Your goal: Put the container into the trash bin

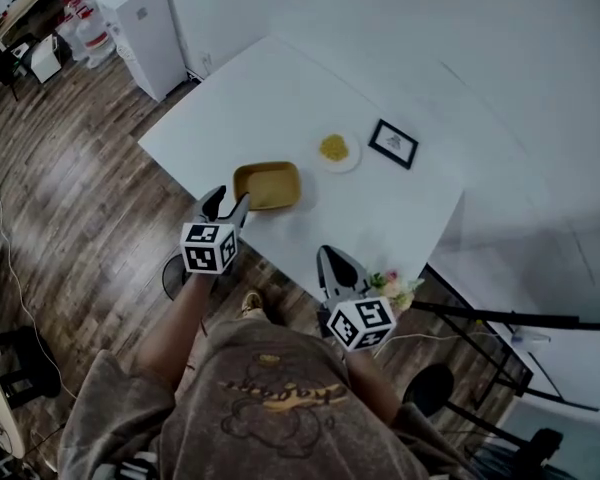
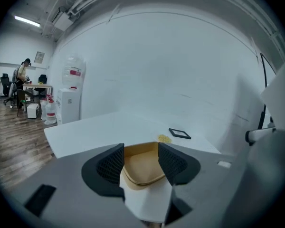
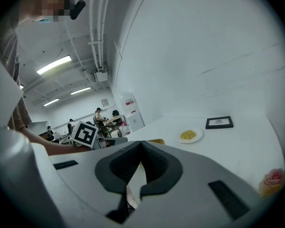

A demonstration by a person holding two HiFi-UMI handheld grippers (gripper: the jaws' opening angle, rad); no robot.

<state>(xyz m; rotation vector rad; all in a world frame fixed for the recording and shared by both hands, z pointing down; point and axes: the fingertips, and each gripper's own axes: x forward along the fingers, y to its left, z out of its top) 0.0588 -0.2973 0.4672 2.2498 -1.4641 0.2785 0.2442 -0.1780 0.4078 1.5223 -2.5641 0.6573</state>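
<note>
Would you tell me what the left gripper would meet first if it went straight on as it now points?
Most likely the near rim of the tan container, framed between its open jaws. The head view shows the left gripper just short of it.

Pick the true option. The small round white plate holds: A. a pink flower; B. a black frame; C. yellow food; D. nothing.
C: a pile of yellow food sits on the small round white plate, with the black picture frame lying apart beside it.
</note>
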